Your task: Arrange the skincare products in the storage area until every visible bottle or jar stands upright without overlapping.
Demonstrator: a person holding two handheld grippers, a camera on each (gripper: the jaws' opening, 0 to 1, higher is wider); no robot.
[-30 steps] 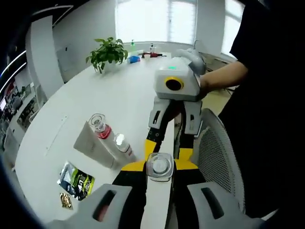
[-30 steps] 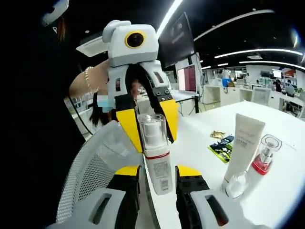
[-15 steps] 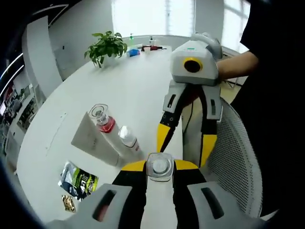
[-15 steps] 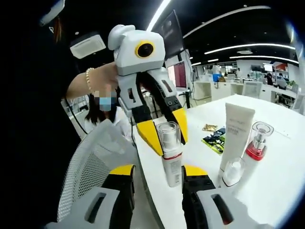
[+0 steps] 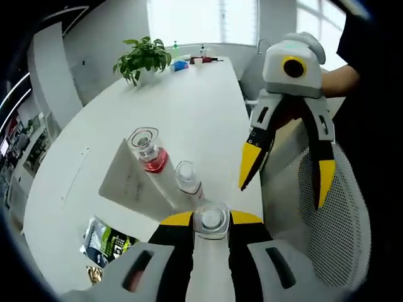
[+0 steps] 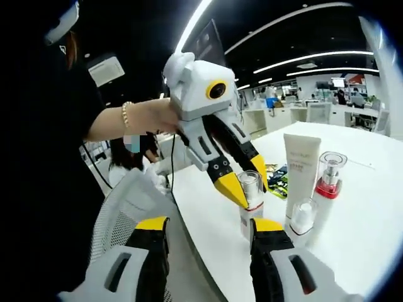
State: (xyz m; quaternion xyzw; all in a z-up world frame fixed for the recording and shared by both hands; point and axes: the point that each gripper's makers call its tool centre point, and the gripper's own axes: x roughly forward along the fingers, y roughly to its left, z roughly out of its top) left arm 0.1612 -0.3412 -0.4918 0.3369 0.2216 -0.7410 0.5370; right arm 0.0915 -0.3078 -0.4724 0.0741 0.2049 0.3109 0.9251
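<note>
Left gripper point(image 6: 242, 182): your jaws are closed on the pump bottle point(image 6: 251, 196), gripping just under its clear cap; the bottle stands upright on the table point(image 6: 352, 245).
Pump bottle from your left view: its cap point(image 5: 211, 219) sits dead centre between the yellow jaw tips, at 6 o'clock of the view.
Right gripper point(image 5: 284, 177): your jaws are spread wide and hold nothing; it hangs at 2 o'clock from the held bottle, above the mesh chair point(image 5: 340, 233), clear of the bottle.
Small bottle point(image 5: 187, 178): upright, just beside the held one at 11 o'clock.
Red-collared bottle point(image 5: 148, 151): upright, farther out at 10 o'clock.
Tube point(image 6: 299, 171): white, standing on its cap, behind those two.
Sachets point(image 5: 106, 242): flat on the table at 9 o'clock.
</note>
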